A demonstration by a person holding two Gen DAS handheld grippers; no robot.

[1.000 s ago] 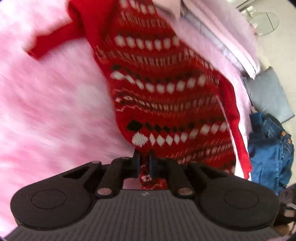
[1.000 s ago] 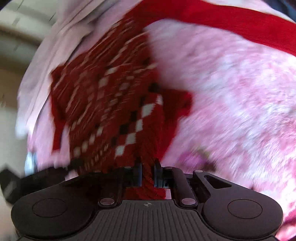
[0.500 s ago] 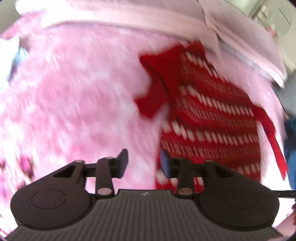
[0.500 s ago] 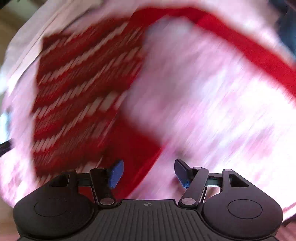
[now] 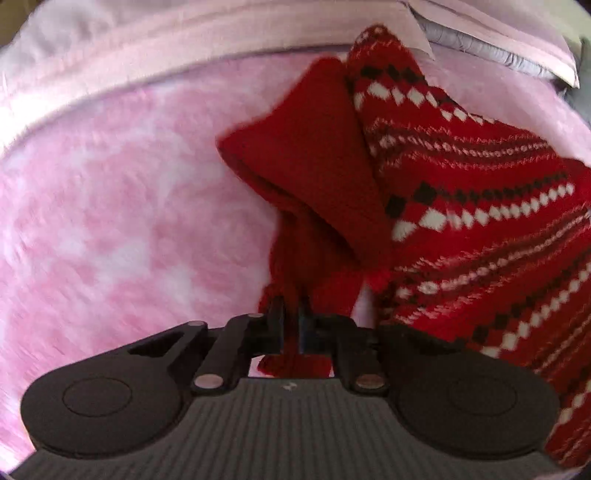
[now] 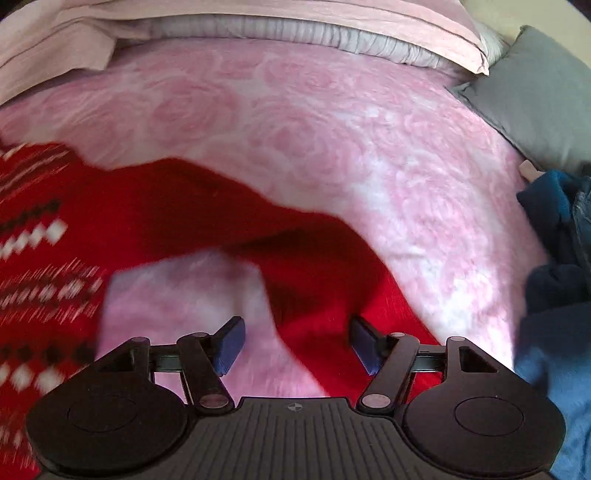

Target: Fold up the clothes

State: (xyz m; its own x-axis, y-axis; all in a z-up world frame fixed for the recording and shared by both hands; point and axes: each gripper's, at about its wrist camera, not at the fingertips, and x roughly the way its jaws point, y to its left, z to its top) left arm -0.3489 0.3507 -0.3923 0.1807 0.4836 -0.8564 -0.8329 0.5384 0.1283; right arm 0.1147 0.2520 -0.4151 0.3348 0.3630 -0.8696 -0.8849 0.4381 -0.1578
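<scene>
A red knitted sweater (image 5: 480, 192) with white and black diamond bands lies on a pink fluffy blanket (image 5: 110, 221). Its plain red sleeve (image 5: 314, 177) is folded over at the body's left edge. My left gripper (image 5: 291, 306) is shut on the end of that sleeve, and red knit shows between the closed fingers. In the right wrist view the other plain red sleeve (image 6: 207, 206) runs across the blanket (image 6: 332, 110) from the patterned body (image 6: 33, 229). My right gripper (image 6: 297, 332) hangs open just above this sleeve, its blue pads apart and holding nothing.
Pale pink pillows (image 6: 295, 29) line the far edge of the bed. A grey pillow (image 6: 535, 92) sits at the far right, and blue jeans (image 6: 561, 258) are heaped on the right side beside my right gripper.
Both grippers let go of the sweater's patterned hem and swung apart sideways. The left then shut on a sleeve end. The right stays open, now over the other sleeve.
</scene>
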